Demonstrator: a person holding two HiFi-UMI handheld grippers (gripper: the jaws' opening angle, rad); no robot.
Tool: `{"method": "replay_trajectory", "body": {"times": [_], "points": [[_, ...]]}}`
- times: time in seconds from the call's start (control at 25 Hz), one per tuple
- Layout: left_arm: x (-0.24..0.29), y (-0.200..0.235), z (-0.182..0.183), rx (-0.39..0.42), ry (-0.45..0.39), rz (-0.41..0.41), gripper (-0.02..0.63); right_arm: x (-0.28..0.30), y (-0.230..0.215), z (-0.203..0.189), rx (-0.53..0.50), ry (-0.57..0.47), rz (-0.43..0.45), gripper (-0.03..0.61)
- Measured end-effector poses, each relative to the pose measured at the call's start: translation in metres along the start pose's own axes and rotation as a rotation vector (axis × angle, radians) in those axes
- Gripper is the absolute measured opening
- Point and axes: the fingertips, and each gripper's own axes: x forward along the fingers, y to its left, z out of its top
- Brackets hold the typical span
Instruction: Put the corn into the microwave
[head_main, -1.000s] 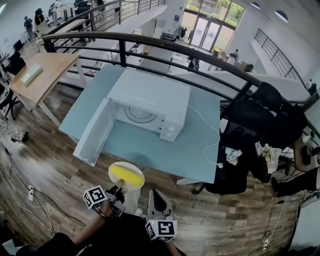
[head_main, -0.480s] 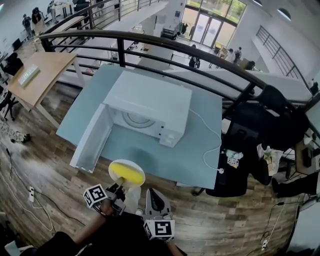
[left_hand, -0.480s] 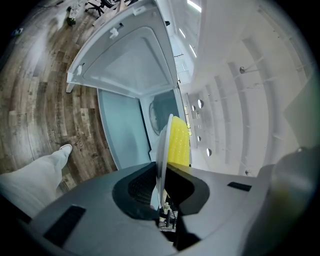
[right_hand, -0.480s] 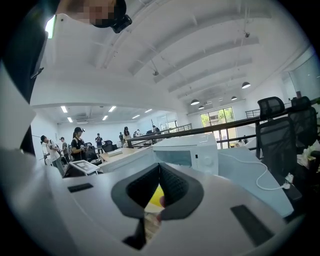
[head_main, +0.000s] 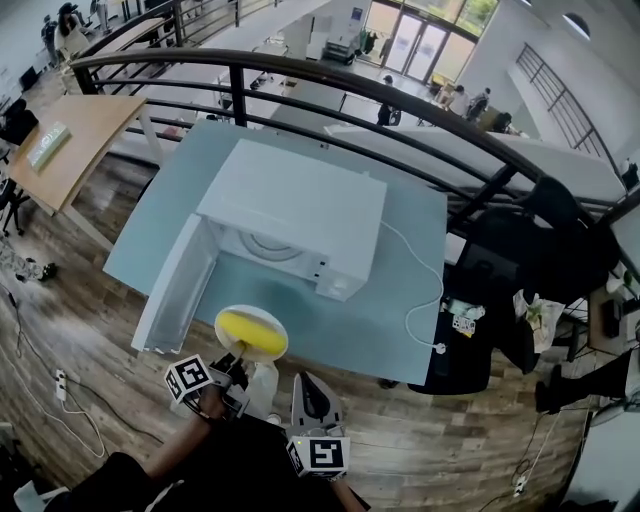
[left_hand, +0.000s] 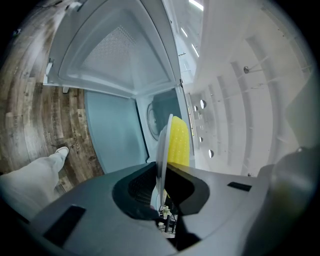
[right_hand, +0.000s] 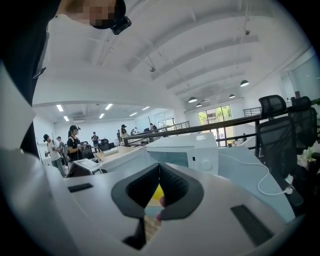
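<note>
While the corn (head_main: 250, 327) lies on its white plate (head_main: 268, 345), the left gripper (head_main: 236, 362) pinches that plate by the near rim, jaws closed on the thin edge. Plate is roughly level in the head view, over the near edge of the blue table (head_main: 400, 290).

- Change over the last second: plate and both grippers have come forward. Earlier the plate hung over the wood floor short of the table; now it overlaps the table's edge, and the microwave (head_main: 300, 210) sits larger in view.
- Microwave door (head_main: 175, 285) stands swung wide to the left; the cavity is open and faces the plate.
- Right gripper (right_hand: 159, 172) trails alongside, jaws pressed together on nothing.

Judgement: carry phase, roughly halfway; the plate has yet to cross the table and enter the cavity. Door edge is the likely snag.
</note>
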Motion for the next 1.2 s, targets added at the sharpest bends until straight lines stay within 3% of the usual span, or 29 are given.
{"method": "replay_trajectory", "body": {"times": [0.64, 1.0, 1.2], "points": [[0.086, -0.014, 0.066, 0.018, 0.015, -0.005, 0.029, 0.093, -0.021, 0.034, -0.017, 0.0, -0.015, 0.009], [0.126, -0.001, 0.101, -0.006, -0.037, -0.001, 0.029, 0.134, -0.022, 0.049, -0.039, -0.006, -0.004, 0.009], [0.142, 0.01, 0.117, -0.028, -0.06, -0.006, 0.03, 0.153, -0.009, 0.053, -0.046, -0.007, 0.045, 0.009]]}}
